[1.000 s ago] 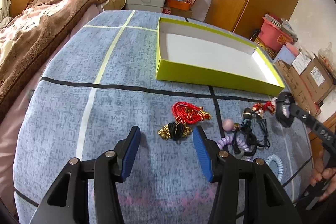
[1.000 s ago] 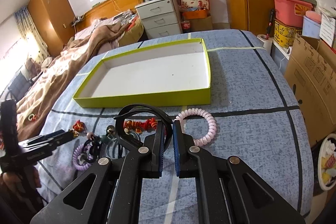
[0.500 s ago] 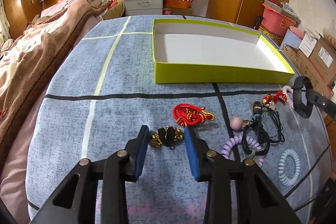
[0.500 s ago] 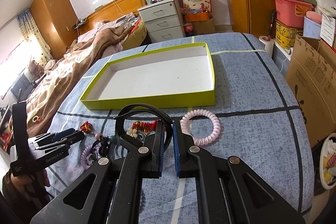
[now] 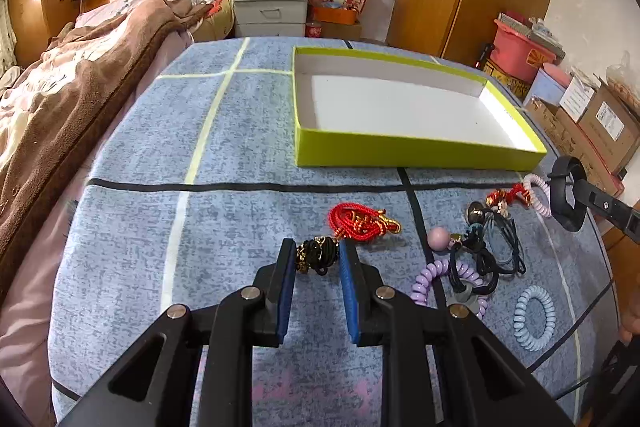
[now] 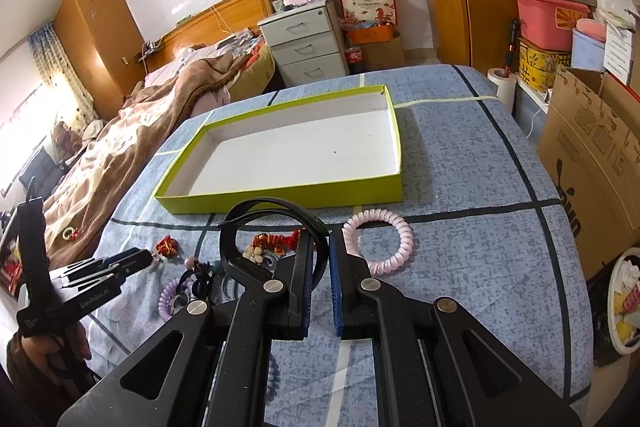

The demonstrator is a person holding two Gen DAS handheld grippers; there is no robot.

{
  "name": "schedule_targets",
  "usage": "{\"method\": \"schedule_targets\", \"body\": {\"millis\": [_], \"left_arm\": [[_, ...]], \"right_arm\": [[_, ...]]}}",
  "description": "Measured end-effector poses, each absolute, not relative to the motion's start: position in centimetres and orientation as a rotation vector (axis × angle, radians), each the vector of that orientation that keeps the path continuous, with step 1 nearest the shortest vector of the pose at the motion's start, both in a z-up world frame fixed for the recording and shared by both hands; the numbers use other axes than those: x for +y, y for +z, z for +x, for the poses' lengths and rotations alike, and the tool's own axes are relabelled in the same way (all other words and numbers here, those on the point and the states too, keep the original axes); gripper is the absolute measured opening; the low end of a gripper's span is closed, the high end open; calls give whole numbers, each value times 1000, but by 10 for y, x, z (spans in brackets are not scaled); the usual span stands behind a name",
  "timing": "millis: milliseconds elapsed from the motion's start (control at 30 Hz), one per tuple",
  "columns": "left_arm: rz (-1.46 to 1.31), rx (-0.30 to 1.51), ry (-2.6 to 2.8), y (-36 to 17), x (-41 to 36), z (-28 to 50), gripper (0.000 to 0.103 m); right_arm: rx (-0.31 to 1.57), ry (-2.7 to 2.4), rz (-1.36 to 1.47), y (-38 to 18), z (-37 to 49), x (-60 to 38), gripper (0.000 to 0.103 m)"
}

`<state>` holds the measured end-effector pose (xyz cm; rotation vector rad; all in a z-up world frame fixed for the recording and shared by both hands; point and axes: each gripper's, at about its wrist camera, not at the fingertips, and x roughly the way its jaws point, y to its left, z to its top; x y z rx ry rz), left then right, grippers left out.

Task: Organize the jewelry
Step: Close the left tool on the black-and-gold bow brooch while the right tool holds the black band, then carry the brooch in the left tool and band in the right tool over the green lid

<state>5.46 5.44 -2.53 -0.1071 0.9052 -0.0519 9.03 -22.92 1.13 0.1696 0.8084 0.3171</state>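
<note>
While the right gripper (image 6: 319, 247) holds a black band (image 6: 256, 211) clamped in its fingers just short of the tray (image 5: 400, 155), the left gripper (image 5: 318, 259) straddles the black-gold bracelet (image 5: 316, 254) on the tabletop, fingers near-closed, likely to carry both trayward.

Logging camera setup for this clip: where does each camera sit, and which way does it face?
Left wrist: on the left gripper, looking along its fingers at a black-gold bracelet between them, the tray beyond; the right gripper shows at right.
Right wrist: on the right gripper, shut on a black band, facing the tray; the left gripper and a hand show at left.
Shared: tray, pink coil, bed.
</note>
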Motion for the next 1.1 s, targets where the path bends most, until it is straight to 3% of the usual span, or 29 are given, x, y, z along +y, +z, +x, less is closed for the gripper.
{"method": "schedule_targets", "body": {"millis": [633,1100], "left_arm": [[-97,791,-115,32,59,111,23],[-88,841,-137,16,49,184,23]], "right_arm": [[798,246,159,39,154,-233,8],[892,191,131,17,230,-230,8]]}}
